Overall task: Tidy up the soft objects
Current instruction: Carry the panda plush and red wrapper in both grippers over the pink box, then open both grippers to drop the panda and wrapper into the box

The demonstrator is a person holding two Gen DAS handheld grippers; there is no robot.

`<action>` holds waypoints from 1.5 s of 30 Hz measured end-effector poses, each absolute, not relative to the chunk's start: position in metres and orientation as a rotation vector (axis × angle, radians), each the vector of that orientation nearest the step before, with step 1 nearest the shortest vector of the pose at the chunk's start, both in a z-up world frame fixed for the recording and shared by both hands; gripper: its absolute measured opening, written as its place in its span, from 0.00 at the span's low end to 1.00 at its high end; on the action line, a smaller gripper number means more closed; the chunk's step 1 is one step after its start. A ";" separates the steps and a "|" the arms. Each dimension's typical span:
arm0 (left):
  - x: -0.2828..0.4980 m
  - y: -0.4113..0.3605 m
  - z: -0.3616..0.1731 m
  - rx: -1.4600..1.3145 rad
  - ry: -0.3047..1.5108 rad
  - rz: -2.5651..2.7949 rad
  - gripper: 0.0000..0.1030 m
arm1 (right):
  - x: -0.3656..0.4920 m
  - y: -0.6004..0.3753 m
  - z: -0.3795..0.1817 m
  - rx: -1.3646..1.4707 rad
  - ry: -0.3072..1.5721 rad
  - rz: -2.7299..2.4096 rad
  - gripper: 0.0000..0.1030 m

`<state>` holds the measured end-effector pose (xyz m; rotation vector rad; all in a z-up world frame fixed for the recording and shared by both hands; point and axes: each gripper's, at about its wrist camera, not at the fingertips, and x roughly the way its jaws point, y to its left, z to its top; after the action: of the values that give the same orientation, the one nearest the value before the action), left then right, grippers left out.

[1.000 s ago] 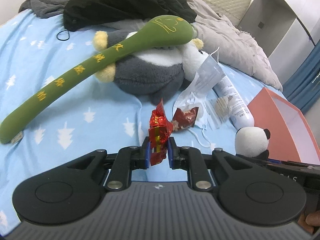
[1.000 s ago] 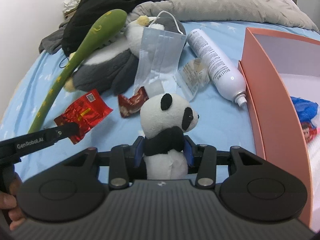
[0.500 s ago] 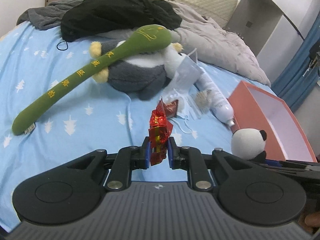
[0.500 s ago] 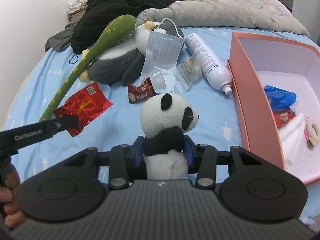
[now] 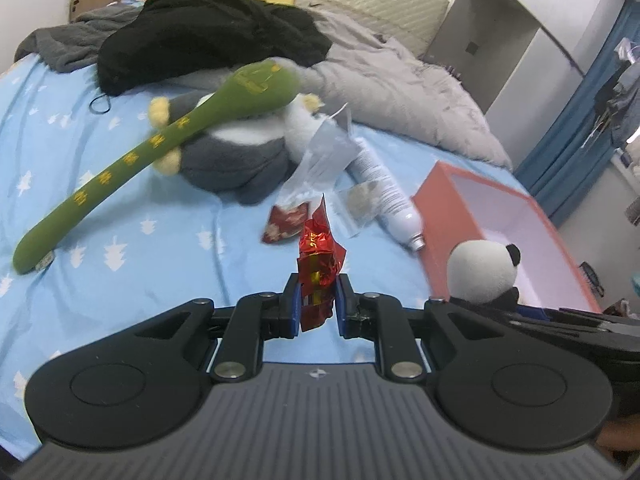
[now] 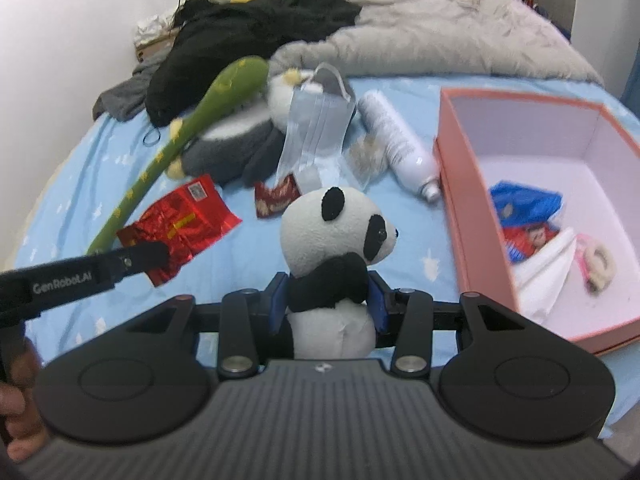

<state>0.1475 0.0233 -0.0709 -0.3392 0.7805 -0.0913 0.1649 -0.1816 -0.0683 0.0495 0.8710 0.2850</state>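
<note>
My left gripper (image 5: 317, 305) is shut on a red foil snack packet (image 5: 319, 258) and holds it above the blue bed sheet; the packet also shows in the right wrist view (image 6: 180, 226). My right gripper (image 6: 327, 307) is shut on a small panda plush (image 6: 335, 256), also seen in the left wrist view (image 5: 482, 271), held left of the orange box (image 6: 460, 184). The box holds a blue packet (image 6: 524, 202), a red packet and white items. A grey plush (image 5: 236, 160) and a long green plush (image 5: 160, 148) lie on the bed.
A face mask (image 6: 318, 128), a white spray can (image 6: 396, 144), a small dark red packet (image 6: 276, 198) and a clear pouch lie between the plush and the box. Black clothes (image 5: 208, 36) and a grey quilt (image 5: 400, 92) are heaped at the back.
Both grippers have pulled back and risen with their loads. More of the orange box and its contents has come into the right wrist view.
</note>
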 end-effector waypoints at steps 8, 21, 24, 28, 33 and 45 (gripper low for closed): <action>0.163 -0.012 -0.022 -0.296 0.699 -0.183 0.19 | 0.168 -0.203 -0.028 0.065 0.759 0.252 0.44; 0.191 -0.082 0.068 -0.235 0.549 -0.363 0.19 | 0.168 -0.257 0.053 0.045 0.562 0.167 0.44; 0.200 -0.103 0.080 -0.208 0.540 -0.401 0.19 | 0.170 -0.274 0.068 0.036 0.526 0.133 0.44; 0.218 -0.134 0.088 -0.193 0.563 -0.461 0.19 | 0.181 -0.303 0.076 0.073 0.525 0.088 0.44; 0.250 -0.168 0.076 -0.205 0.663 -0.539 0.19 | 0.200 -0.342 0.067 0.130 0.579 0.048 0.44; 0.310 -0.232 -0.007 -0.017 0.901 -0.553 0.19 | 0.247 -0.382 0.001 0.127 0.830 -0.017 0.44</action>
<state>0.3097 -0.2320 -0.0065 -0.0166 0.9009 -0.5528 0.2472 -0.3821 0.0007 0.1268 0.8299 -0.0168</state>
